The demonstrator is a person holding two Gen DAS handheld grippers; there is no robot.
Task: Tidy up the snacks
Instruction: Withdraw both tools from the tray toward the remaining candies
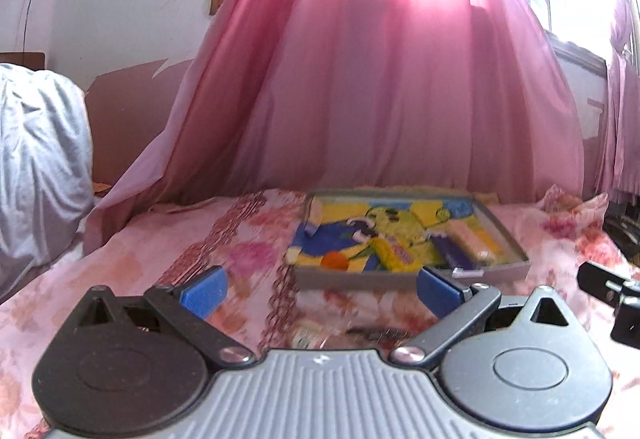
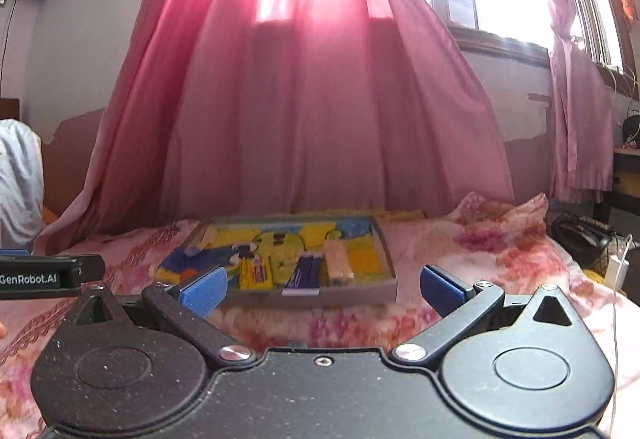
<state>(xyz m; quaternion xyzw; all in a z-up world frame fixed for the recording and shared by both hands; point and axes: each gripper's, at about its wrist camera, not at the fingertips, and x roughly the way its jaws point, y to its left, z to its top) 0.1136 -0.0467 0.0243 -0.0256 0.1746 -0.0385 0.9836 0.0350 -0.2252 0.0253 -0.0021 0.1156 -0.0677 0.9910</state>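
Both grippers, left (image 1: 320, 289) and right (image 2: 322, 289), spread wide and empty. Snack tray (image 2: 320, 295) sits just ahead between the fingers, bars inside. Approach low, one bar per pinch.
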